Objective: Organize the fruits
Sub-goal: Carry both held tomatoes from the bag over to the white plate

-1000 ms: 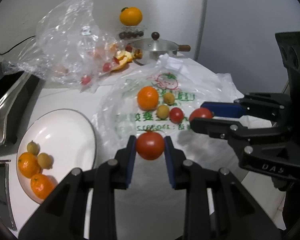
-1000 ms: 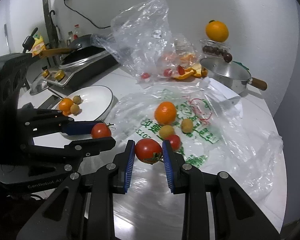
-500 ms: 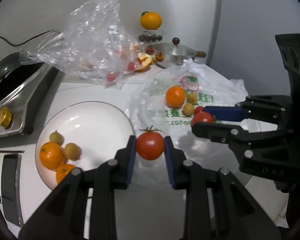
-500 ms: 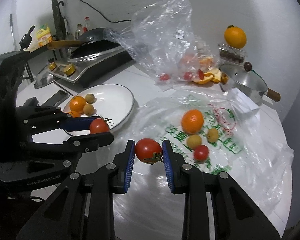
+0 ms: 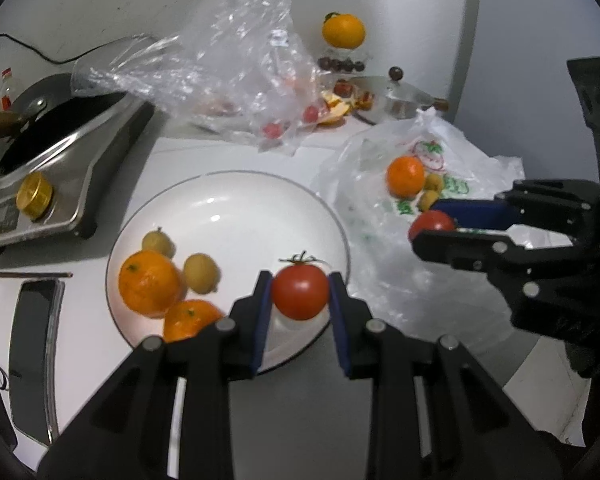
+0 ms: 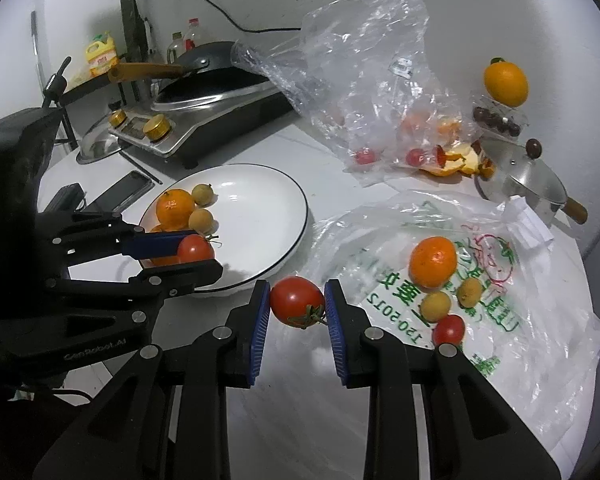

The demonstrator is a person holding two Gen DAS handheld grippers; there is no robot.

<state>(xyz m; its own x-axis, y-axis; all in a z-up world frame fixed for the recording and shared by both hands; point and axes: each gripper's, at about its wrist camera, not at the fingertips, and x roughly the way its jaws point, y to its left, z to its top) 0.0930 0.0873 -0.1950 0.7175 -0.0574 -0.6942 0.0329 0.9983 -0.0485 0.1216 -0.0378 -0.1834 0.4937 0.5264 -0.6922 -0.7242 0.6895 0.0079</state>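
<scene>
On a white kitchen counter [image 6: 292,152], I hold a red tomato in each tool: my left gripper [image 5: 299,294] is clamped on one tomato [image 5: 300,291] above the near edge of the white plate [image 5: 236,208], and my right gripper [image 6: 297,301] is clamped on a second tomato [image 6: 296,300], its green stem turned toward the camera, over bare counter between the plate and the printed plastic bag [image 6: 500,312]. The left wrist view looks straight down into the plate, where two oranges [image 5: 150,283] and two small yellow fruits [image 5: 201,278] sit at its left side; it also catches the right gripper from the side, blue pads pinching its tomato over the bag. The right wrist view shows what the other view crops: on the bag, one orange [image 6: 433,262], two small yellow fruits [image 6: 436,306] and a small red tomato [image 6: 449,330], all close together. It also takes in the dark pan [image 6: 216,76] on the steel cooktop [image 6: 204,120], a phone [image 6: 126,192] lying left of the plate, and bottles by the wall. Both views show the crumpled clear bag [image 6: 364,92] with peel and small red fruits, the lidded steel pot [image 6: 524,176], and an orange [image 6: 505,83] perched on a box of dark fruits at the back.
</scene>
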